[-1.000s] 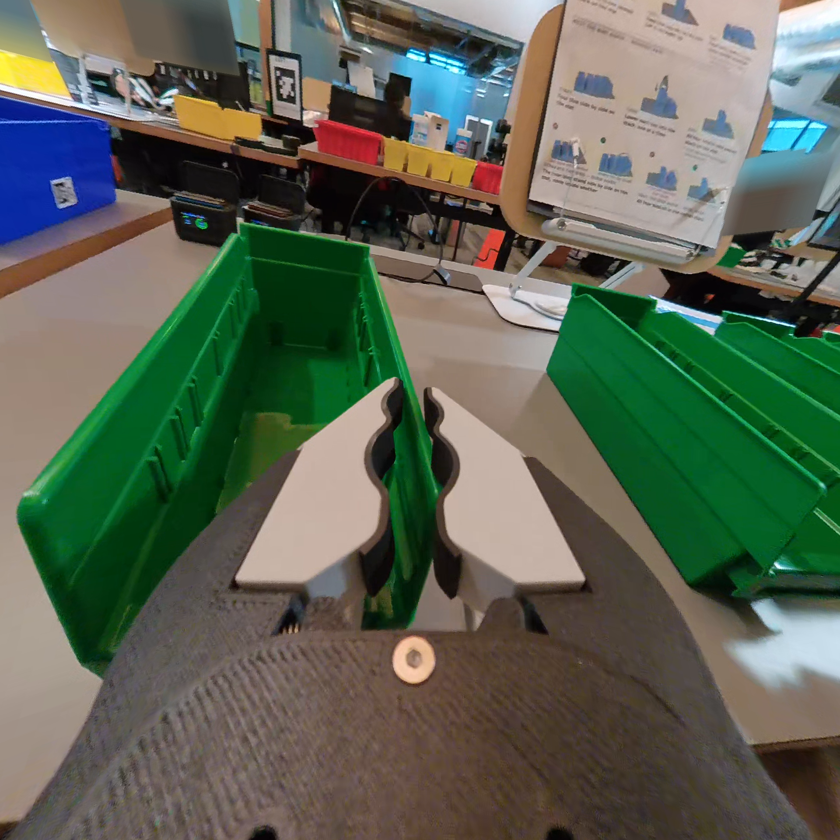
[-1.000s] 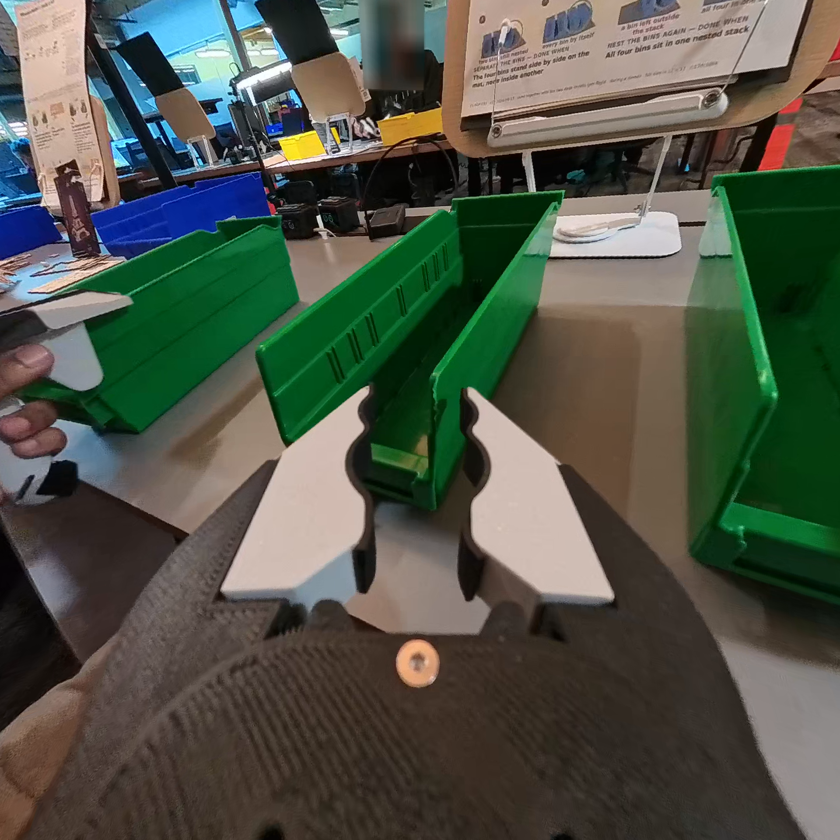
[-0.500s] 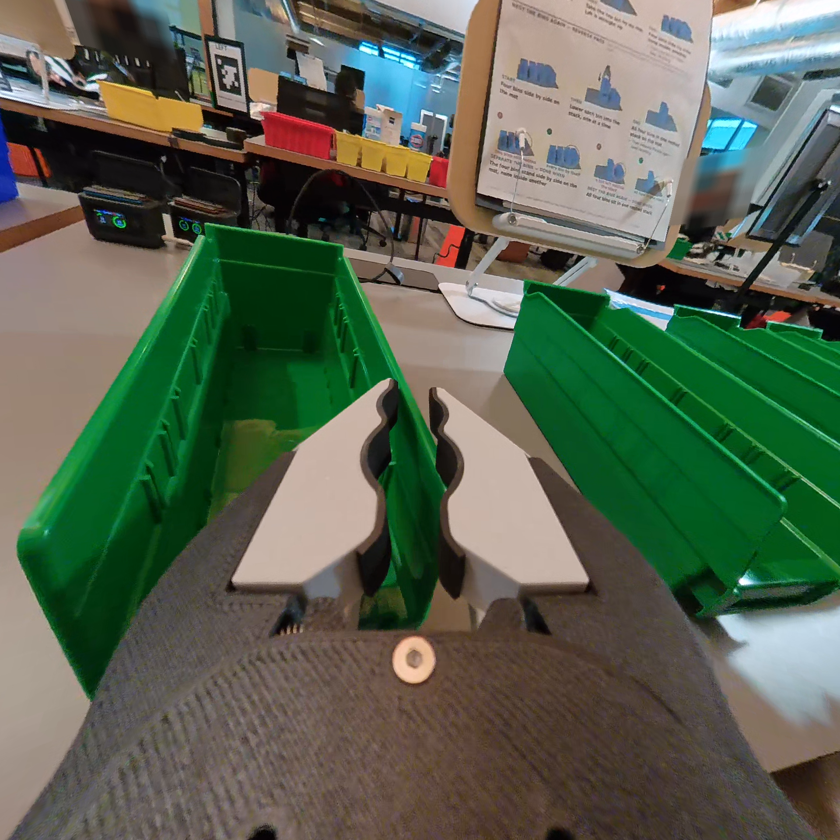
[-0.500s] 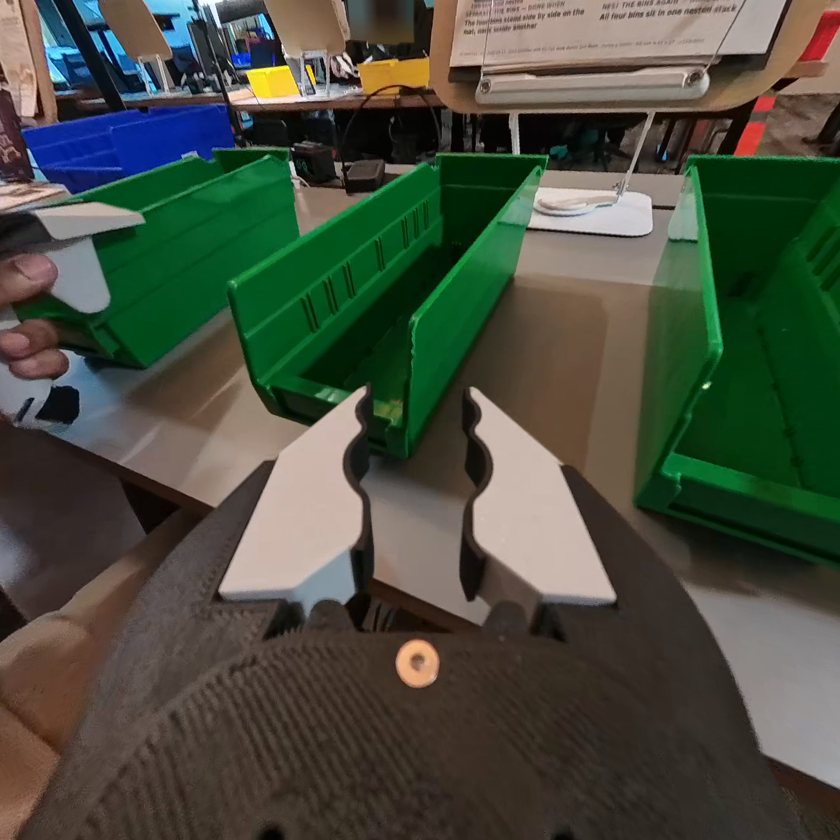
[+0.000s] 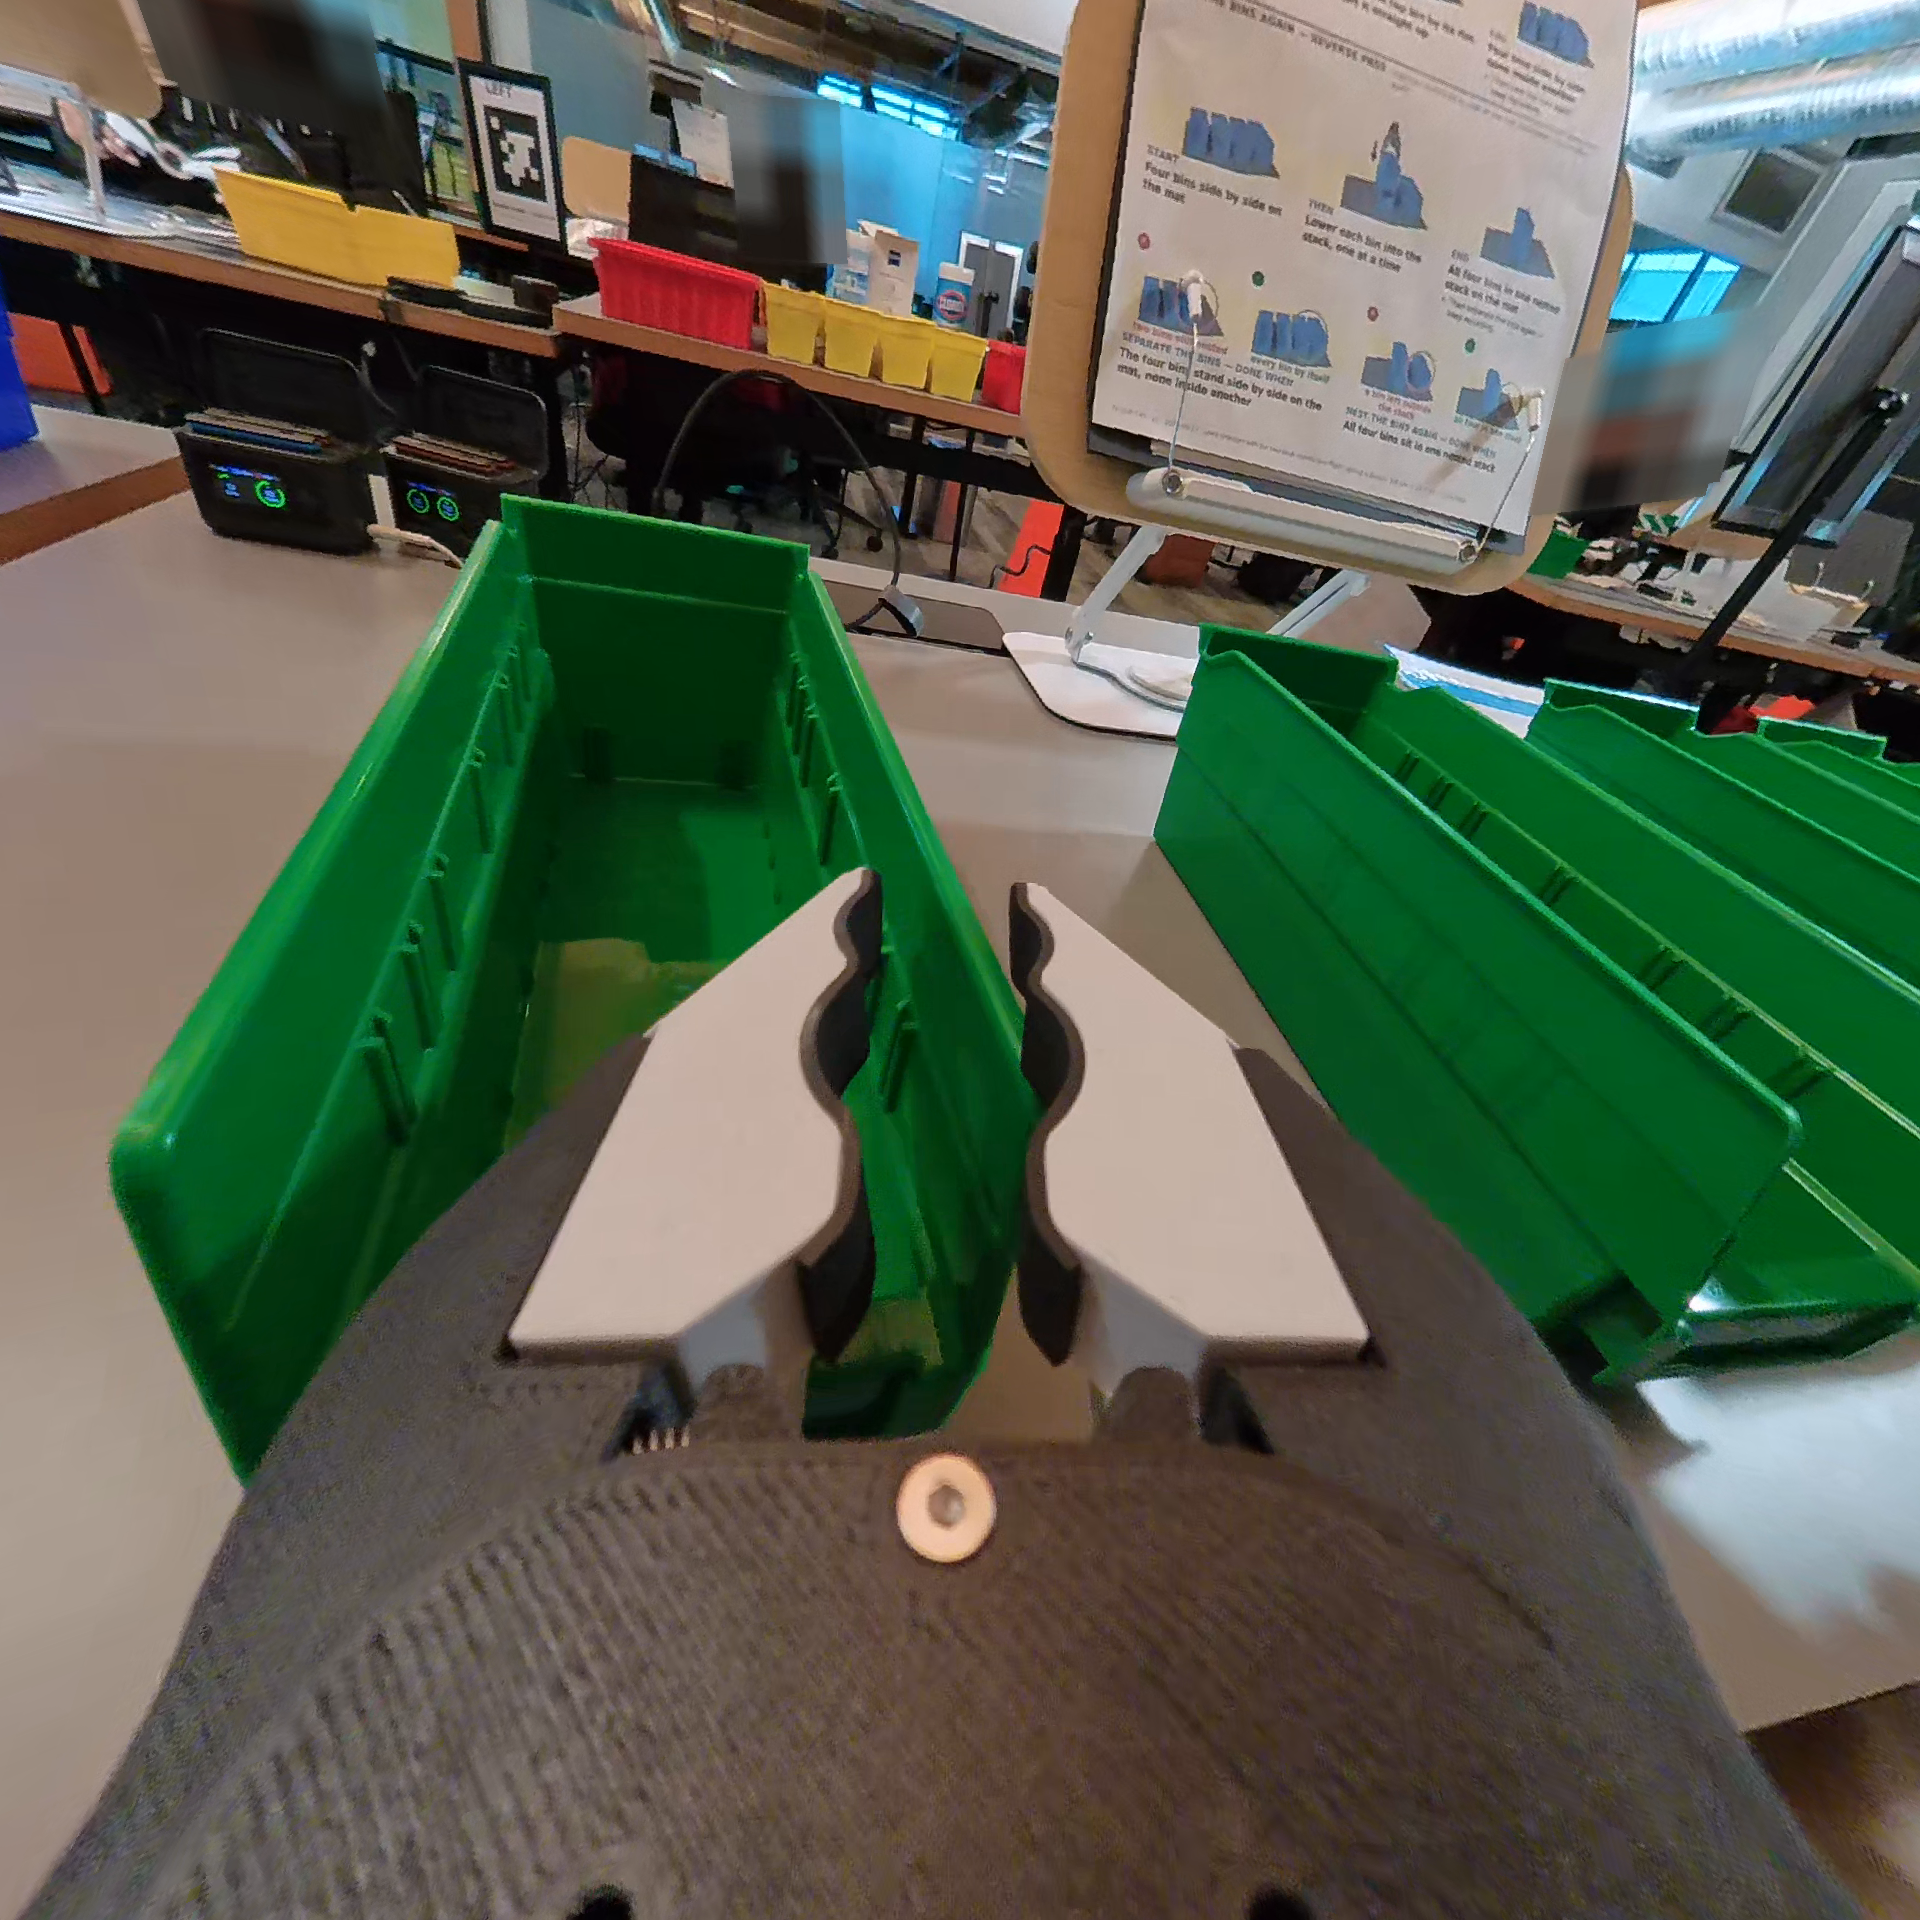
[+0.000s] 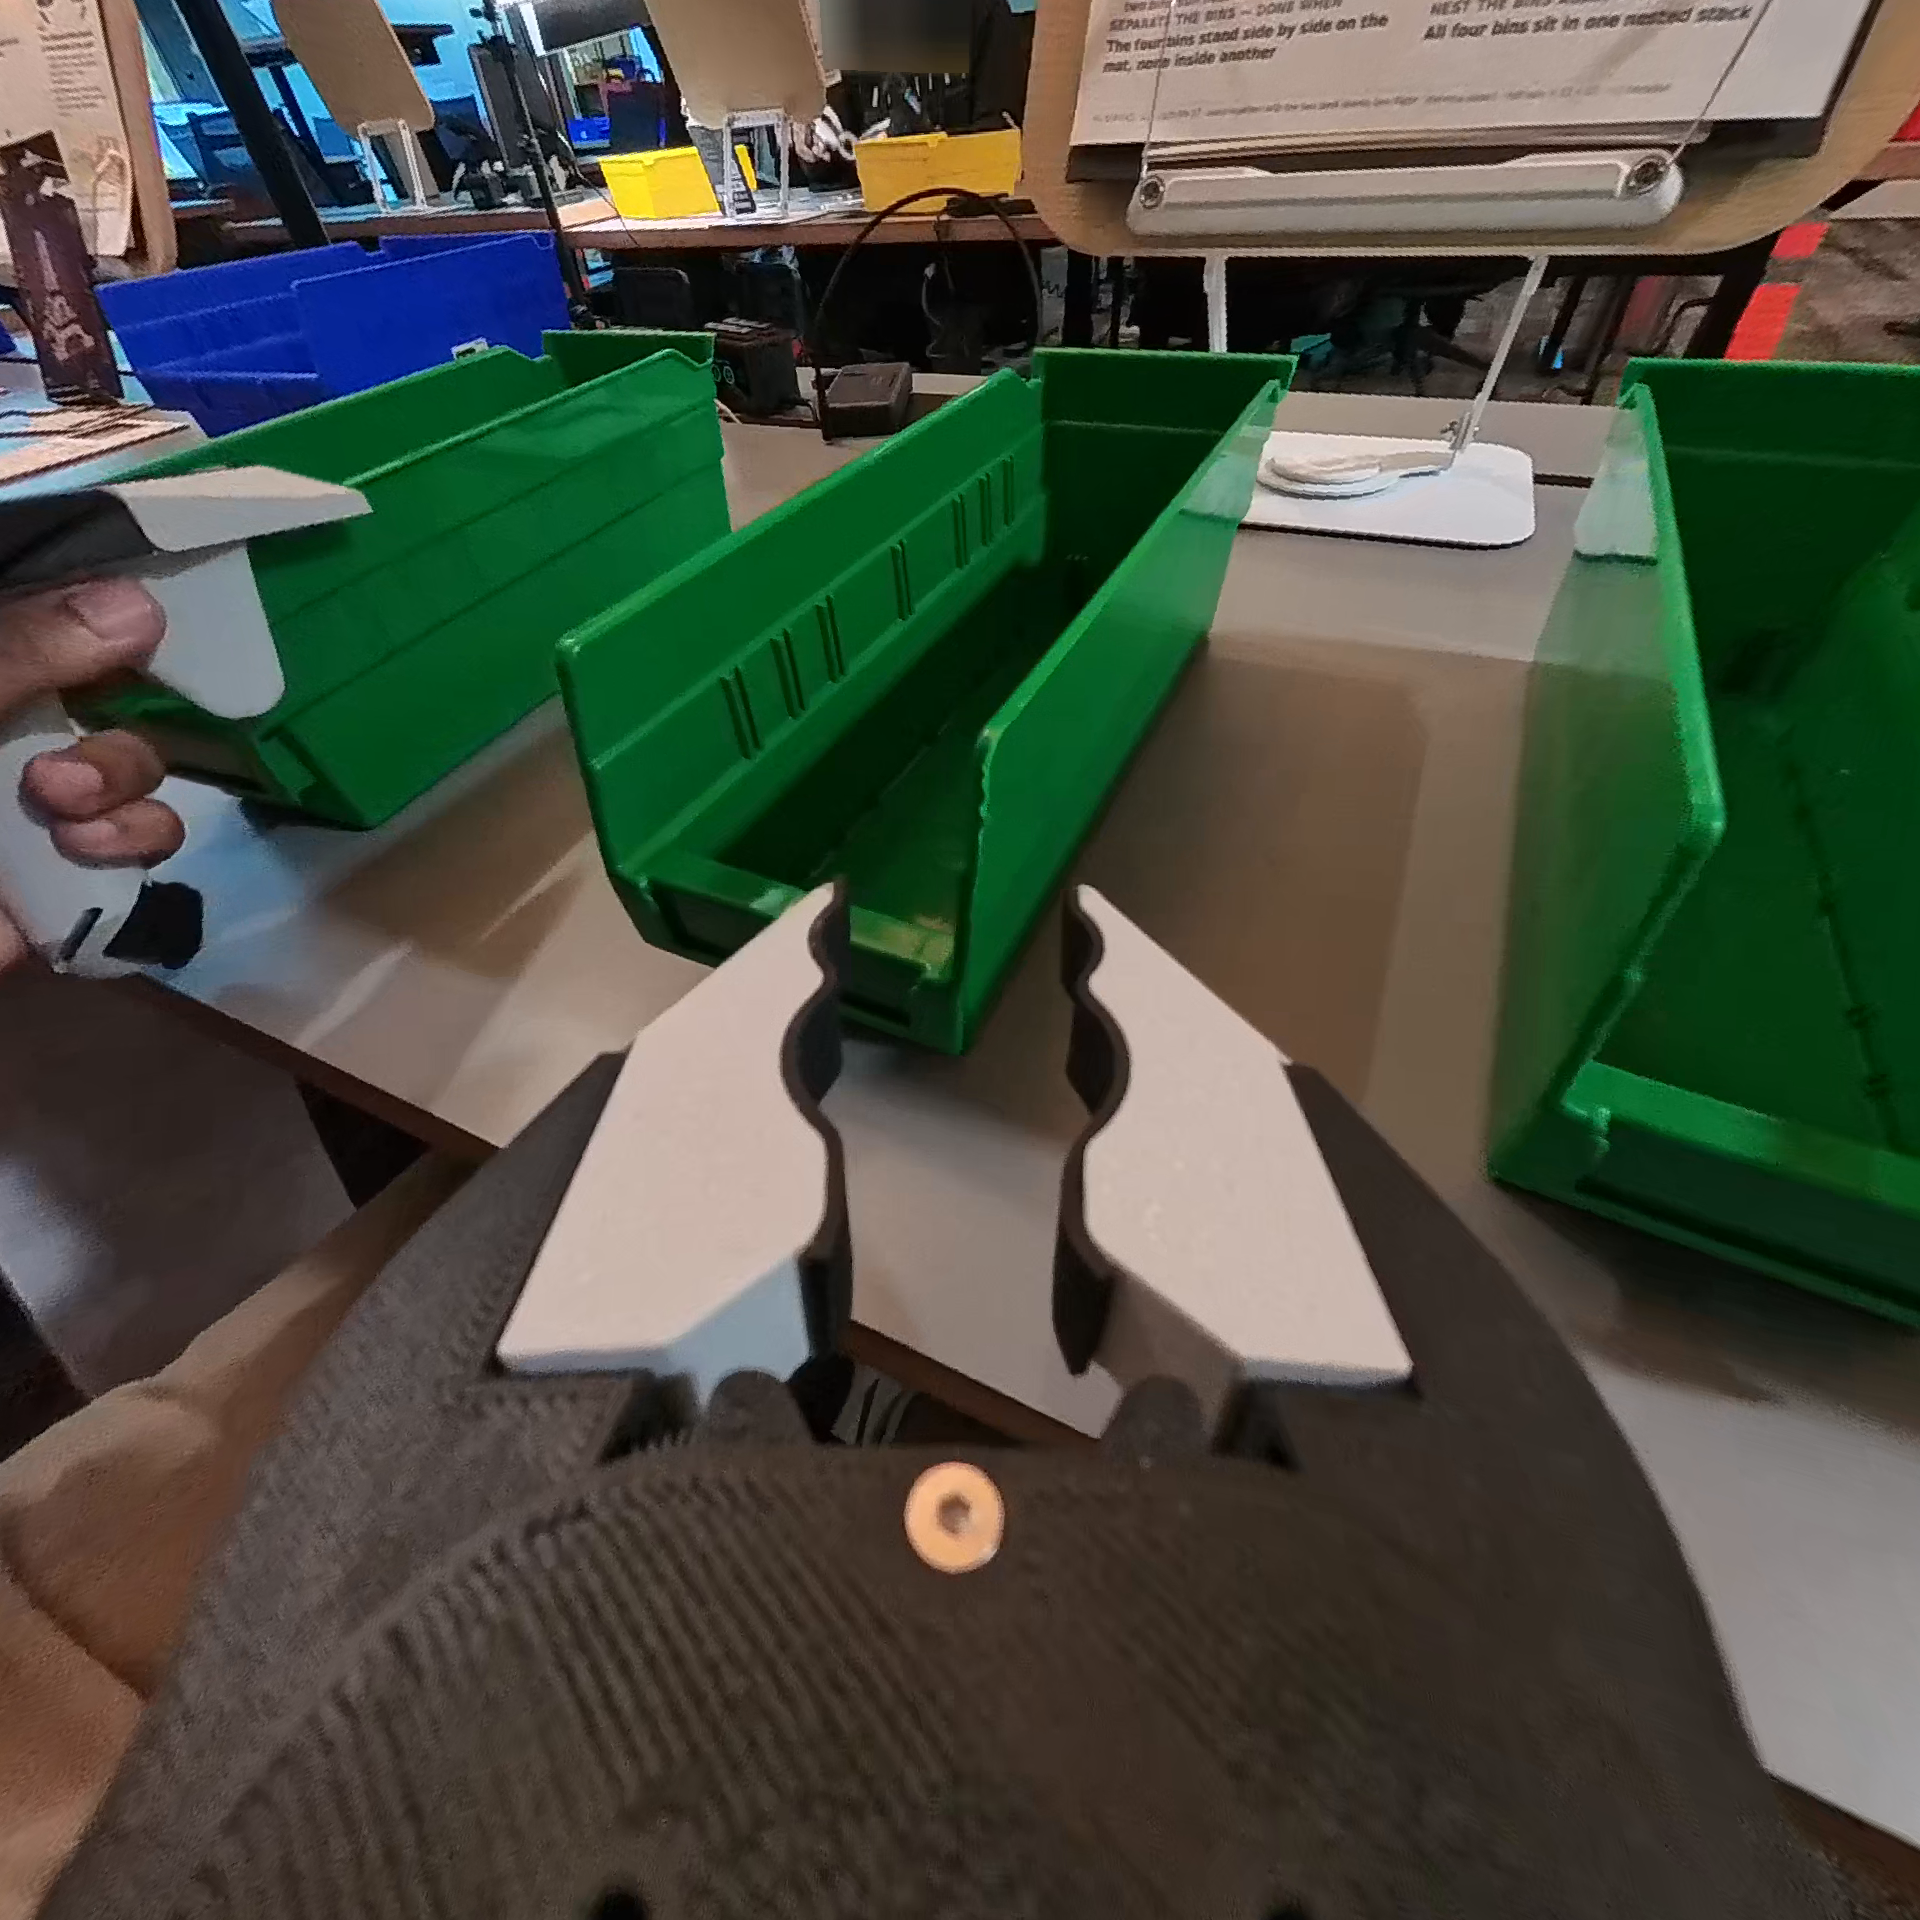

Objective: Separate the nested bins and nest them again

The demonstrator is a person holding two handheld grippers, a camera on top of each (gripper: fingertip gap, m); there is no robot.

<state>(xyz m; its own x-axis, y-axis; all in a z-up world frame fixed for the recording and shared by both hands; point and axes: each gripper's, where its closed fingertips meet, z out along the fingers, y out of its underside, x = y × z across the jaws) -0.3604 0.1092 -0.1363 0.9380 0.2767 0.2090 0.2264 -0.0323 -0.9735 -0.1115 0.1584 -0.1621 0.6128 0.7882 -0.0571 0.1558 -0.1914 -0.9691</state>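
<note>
Several long green bins stand side by side on the grey table. In the left wrist view my left gripper (image 5: 945,894) is open, and its jaws straddle the right wall of the leftmost bin (image 5: 416,935) near its front end. A second bin (image 5: 1455,987) and more bins (image 5: 1766,831) lie to the right. In the right wrist view my right gripper (image 6: 951,904) is open and empty, just short of the front end of the middle bin (image 6: 831,707). The leftmost bin (image 6: 499,582) and the left gripper (image 6: 208,582), held by a hand, are at the left. Another bin (image 6: 1662,831) is at the right.
A document stand with a printed sheet (image 5: 1330,260) stands behind the bins on a white base (image 6: 1392,488). Black devices (image 5: 281,488) sit at the table's back edge. Blue bins (image 6: 332,322) are on a table to the left. The table's front edge (image 6: 364,1091) is close below my grippers.
My left gripper's jaws have widened around the bin wall they were pinching. My right gripper has drawn back from the middle bin's front end, still open.
</note>
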